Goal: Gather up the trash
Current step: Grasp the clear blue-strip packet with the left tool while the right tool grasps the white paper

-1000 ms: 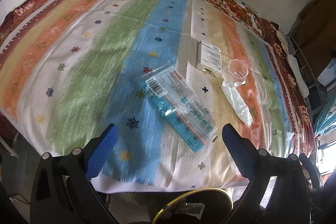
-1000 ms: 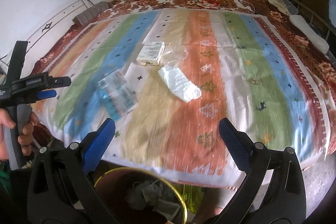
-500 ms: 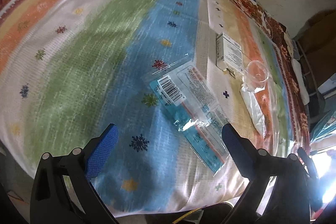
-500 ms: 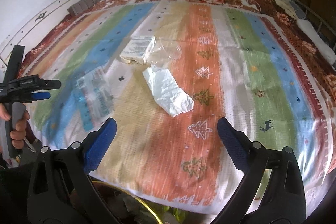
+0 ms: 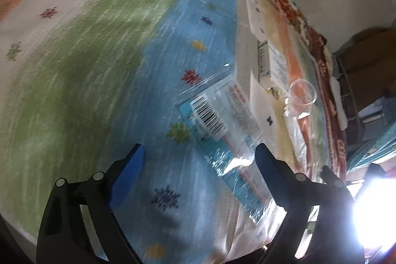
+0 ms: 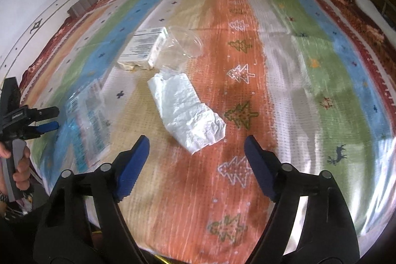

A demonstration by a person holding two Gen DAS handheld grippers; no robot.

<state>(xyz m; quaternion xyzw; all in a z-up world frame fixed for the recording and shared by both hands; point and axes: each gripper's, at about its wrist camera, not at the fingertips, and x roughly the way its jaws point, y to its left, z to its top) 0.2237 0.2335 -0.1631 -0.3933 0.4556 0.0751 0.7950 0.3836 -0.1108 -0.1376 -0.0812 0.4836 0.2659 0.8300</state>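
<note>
With both tools spread and empty over the bed [image 6: 284, 95], the left tool [image 5: 198, 165] should straddle the flat plastic wrapper [image 5: 222, 125] lying near the bed's near-left edge, press down and pinch a crinkled edge, not its slick middle.

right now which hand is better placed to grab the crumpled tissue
Right. The right tongs are open with the crumpled tissue just ahead between the tips. The left tongs, also open, face the clear plastic wrapper instead.

striped bed [image 6: 309, 81]: wrapper [image 5: 222, 120], box [image 6: 144, 47], cup [image 6: 188, 42], tissue [image 6: 188, 113]
</note>
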